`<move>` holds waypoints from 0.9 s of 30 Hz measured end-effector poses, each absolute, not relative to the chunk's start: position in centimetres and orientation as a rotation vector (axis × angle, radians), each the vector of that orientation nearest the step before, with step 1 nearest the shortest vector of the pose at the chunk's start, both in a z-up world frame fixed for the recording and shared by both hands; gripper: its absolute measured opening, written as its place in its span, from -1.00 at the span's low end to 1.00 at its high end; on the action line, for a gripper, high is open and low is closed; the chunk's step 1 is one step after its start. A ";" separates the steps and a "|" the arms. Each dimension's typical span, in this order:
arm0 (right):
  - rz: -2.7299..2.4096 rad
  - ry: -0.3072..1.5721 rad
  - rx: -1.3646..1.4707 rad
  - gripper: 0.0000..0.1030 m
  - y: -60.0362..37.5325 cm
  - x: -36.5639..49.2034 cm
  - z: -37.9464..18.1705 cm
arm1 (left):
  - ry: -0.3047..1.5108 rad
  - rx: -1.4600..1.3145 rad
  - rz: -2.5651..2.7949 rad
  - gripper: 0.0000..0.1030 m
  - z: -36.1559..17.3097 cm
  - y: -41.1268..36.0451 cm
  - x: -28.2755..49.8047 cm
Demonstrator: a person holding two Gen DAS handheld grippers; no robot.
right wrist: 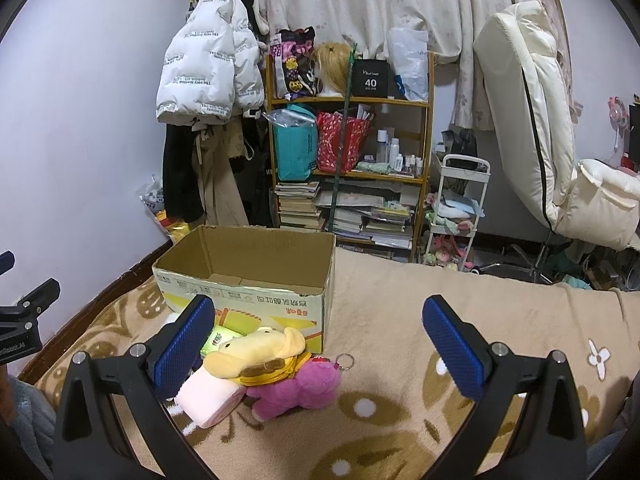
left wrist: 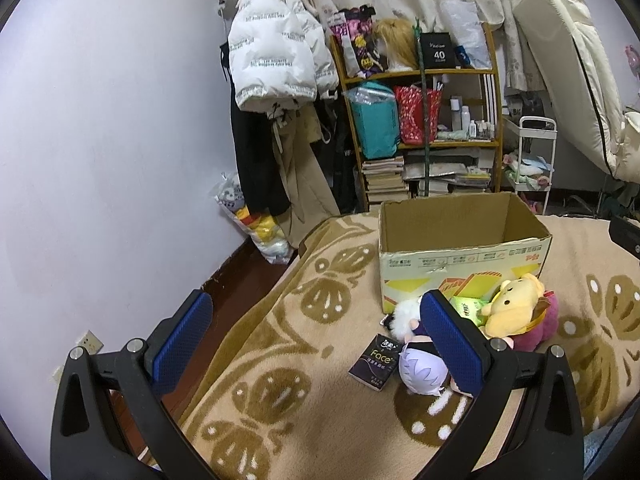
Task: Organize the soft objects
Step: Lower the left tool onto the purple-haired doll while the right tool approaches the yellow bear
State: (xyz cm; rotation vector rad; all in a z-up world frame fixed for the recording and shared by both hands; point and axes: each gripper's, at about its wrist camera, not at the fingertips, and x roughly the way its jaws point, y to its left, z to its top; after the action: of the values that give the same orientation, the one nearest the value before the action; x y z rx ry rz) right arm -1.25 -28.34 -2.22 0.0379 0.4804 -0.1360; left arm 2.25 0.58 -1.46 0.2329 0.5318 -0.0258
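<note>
An open, empty cardboard box [left wrist: 464,240] [right wrist: 248,276] stands on the beige patterned blanket [left wrist: 320,392] [right wrist: 400,400]. In front of it lie a yellow plush [left wrist: 516,304] [right wrist: 260,348] on a pink plush [left wrist: 540,326] [right wrist: 304,388], a pale pink roll [right wrist: 208,400], a green packet [left wrist: 470,306] [right wrist: 220,338], a white-haired doll [left wrist: 420,368], a white fluffy toy [left wrist: 404,316] and a dark tissue pack [left wrist: 374,362]. My left gripper [left wrist: 316,344] is open and empty, left of the pile. My right gripper [right wrist: 320,344] is open and empty, above the plushes.
A wooden shelf [left wrist: 424,112] [right wrist: 352,140] with bags and books stands behind the bed. Coats [left wrist: 276,60] [right wrist: 208,68] hang at the wall. A white cart [right wrist: 456,208] and a cream chair [right wrist: 540,132] stand at the right. The blanket's left edge drops to dark floor [left wrist: 240,280].
</note>
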 end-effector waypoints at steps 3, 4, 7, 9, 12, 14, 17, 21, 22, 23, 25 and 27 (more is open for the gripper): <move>-0.133 0.486 0.039 1.00 -28.3 -0.8 -2.2 | 0.566 0.215 -0.034 0.98 -1.8 0.8 3.2; -0.131 0.487 0.039 1.00 -28.2 -0.7 -2.3 | 0.575 0.212 -0.035 0.98 -1.9 0.8 3.5; -0.110 0.495 0.033 1.00 -27.9 0.3 -2.2 | 0.596 0.208 -0.043 0.98 -2.1 0.5 4.5; -0.110 0.499 0.013 1.00 -27.5 1.1 -2.3 | 0.609 0.208 -0.052 0.98 -2.4 0.2 5.2; -0.109 0.514 -0.025 1.00 -26.7 2.1 -2.8 | 0.628 0.208 -0.057 0.98 -2.9 -0.3 6.2; -0.105 0.526 -0.045 1.00 -26.2 2.6 -3.2 | 0.631 0.193 -0.054 0.98 -3.3 -0.6 6.7; -0.106 0.544 -0.062 1.00 -25.7 3.2 -3.6 | 0.656 0.176 -0.063 0.98 -4.4 -1.0 7.5; -0.110 0.574 -0.072 1.00 -25.7 4.7 -4.5 | 0.701 0.188 -0.079 0.98 -6.1 -1.8 8.6; -0.112 0.583 -0.073 1.00 -25.6 5.0 -4.8 | 0.718 0.196 -0.081 0.98 -6.6 -2.1 8.9; -0.114 0.593 -0.071 1.00 -25.7 5.3 -5.1 | 0.733 0.199 -0.086 0.98 -7.0 -2.3 9.2; -0.111 0.615 -0.056 1.00 -26.0 6.1 -5.8 | 0.765 0.202 -0.097 0.98 -7.8 -2.7 9.6; -0.111 0.632 -0.040 1.00 -26.2 6.8 -6.4 | 0.793 0.204 -0.106 0.98 -8.6 -3.1 10.1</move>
State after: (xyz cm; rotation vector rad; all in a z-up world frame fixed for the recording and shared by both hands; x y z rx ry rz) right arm 6.83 -26.22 -6.37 -0.0396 0.6325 -0.1108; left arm 10.07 -3.07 -8.64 0.2039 0.7934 -0.1061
